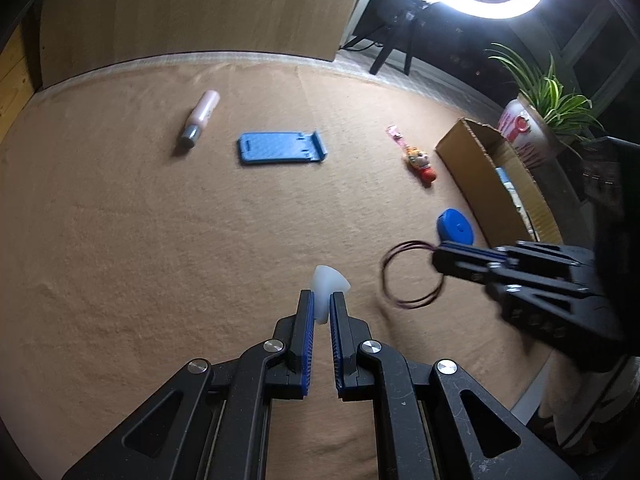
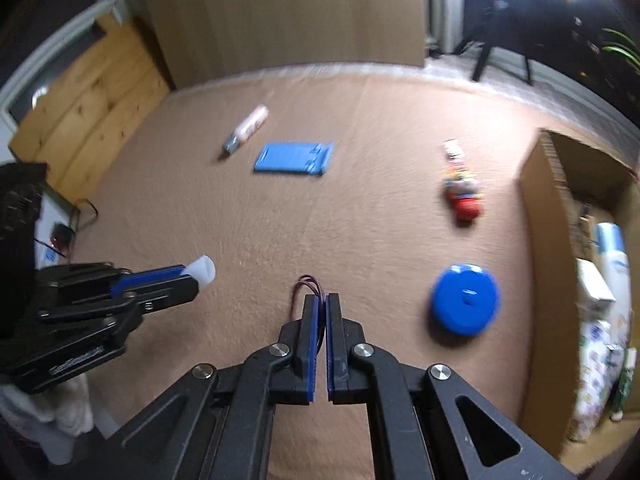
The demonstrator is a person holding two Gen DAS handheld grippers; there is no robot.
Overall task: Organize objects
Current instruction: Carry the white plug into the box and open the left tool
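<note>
1. The left tool pinches a small white translucent cone-shaped cap, whose wide end sticks out past the fingertips.
2. The right tool is pressed together on a thin dark-purple wire ring; in the left wrist view the ring hangs from its tip, above the cloth.
3. The counter is covered with a tan cloth.
4. A round blue disc-shaped case lies flat near the cardboard box, just beside the right tool.
5. A small orange and red figurine with a pink tag lies on its side, between the disc case and the far edge.
6. A flat blue phone stand lies near the middle of the far half.
7. A pink tube with a silver cap lies on its side, left of the stand and apart from it.
8. The open cardboard box sits at the right edge and holds several packets and a bottle; details are blurred.
9. A potted plant stands behind the box.
</note>
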